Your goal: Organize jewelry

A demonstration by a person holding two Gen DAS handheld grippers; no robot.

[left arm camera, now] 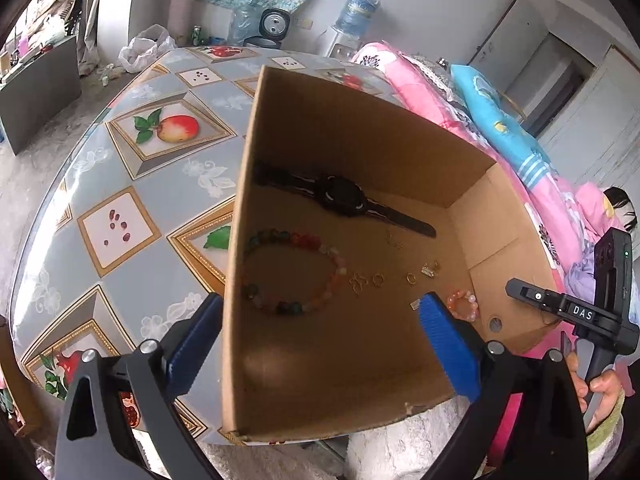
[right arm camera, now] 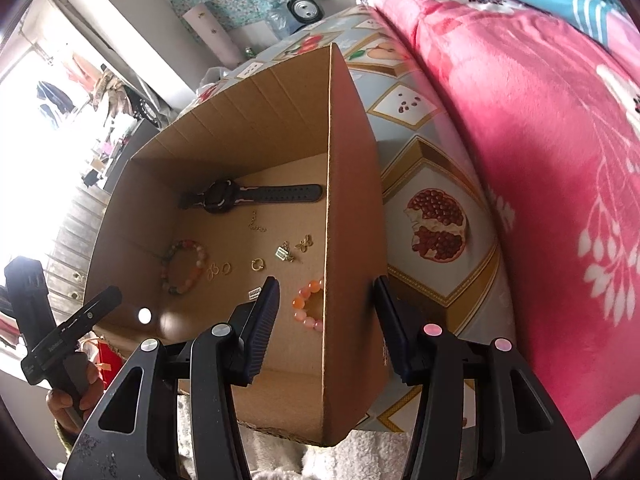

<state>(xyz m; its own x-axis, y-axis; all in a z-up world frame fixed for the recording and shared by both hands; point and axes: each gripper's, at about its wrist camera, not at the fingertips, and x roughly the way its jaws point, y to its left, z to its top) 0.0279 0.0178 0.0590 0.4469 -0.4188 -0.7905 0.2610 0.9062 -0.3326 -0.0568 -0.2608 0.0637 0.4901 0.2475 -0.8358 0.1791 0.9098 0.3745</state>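
Note:
An open cardboard box (left arm camera: 360, 128) (right arm camera: 352, 200) stands on the table and holds jewelry. Inside lie a black watch (left arm camera: 344, 196) (right arm camera: 224, 196), a large multicoloured bead bracelet (left arm camera: 292, 272) (right arm camera: 184, 266), a small orange bead bracelet (left arm camera: 464, 304) (right arm camera: 308, 306), and several small gold rings and charms (left arm camera: 378, 280) (right arm camera: 258, 265). My left gripper (left arm camera: 320, 344) is open and straddles the box's left wall, one finger outside, one inside. My right gripper (right arm camera: 326, 320) is open and straddles the box's right wall the same way. Neither holds anything.
The table (left arm camera: 132, 184) (right arm camera: 432, 184) has a grey fruit-pattern cloth. A pink blanket (right arm camera: 540, 140) (left arm camera: 440, 112) lies beside the table. A white fluffy fabric (left arm camera: 400, 432) lies below the box's near edge. Room clutter stands beyond the far table edge.

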